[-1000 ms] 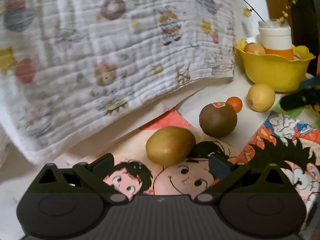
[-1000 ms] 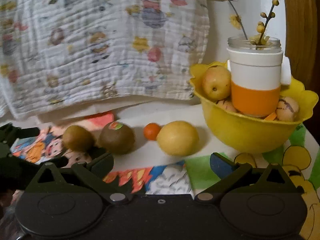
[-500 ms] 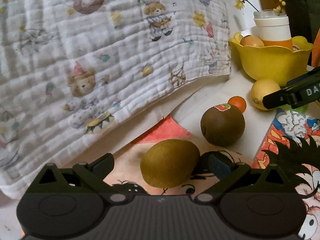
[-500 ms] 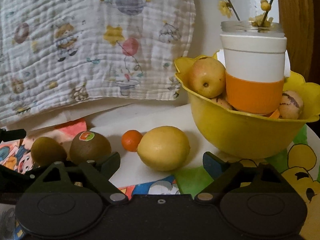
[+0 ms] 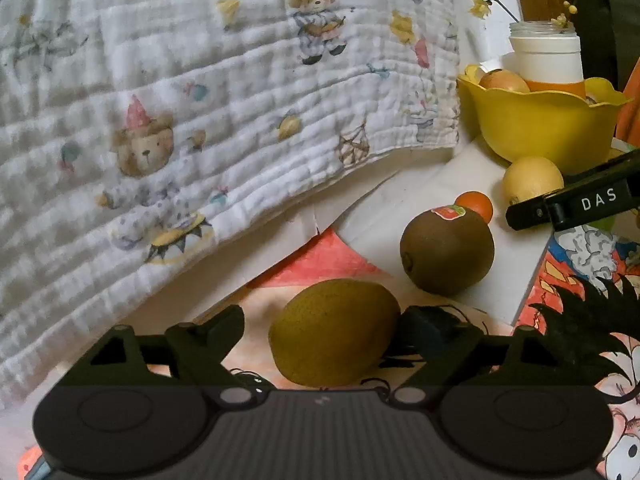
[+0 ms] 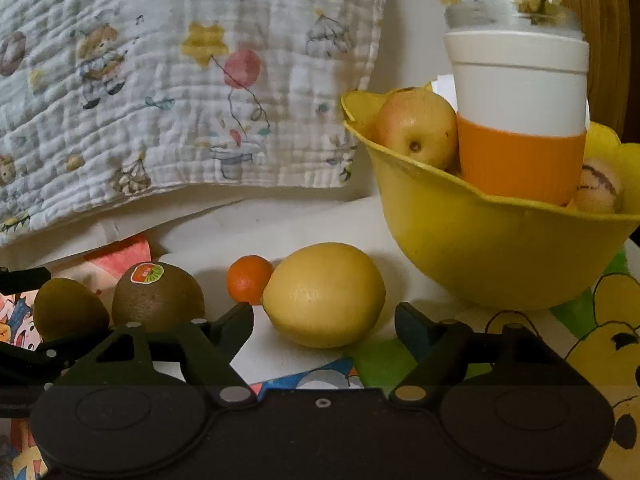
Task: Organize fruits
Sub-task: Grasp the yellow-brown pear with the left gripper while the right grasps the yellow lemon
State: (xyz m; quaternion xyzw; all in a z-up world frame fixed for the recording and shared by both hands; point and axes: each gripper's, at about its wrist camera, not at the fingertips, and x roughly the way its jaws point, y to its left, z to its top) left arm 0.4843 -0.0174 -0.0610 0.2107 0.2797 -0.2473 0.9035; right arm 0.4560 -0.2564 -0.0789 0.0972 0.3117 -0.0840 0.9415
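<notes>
Both grippers have moved closer, jaws closing but not yet gripping: left gripper (image 5: 320, 320) straddles the greenish kiwi (image 5: 334, 332), right gripper (image 6: 324, 318) the lemon (image 6: 324, 294), left of the yellow bowl (image 6: 500, 252).

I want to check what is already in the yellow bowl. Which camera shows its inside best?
The right wrist view: the bowl is near, with an apple, a cup and a striped fruit inside. In the left wrist view it is far, and only the apple top and the cup show.
</notes>
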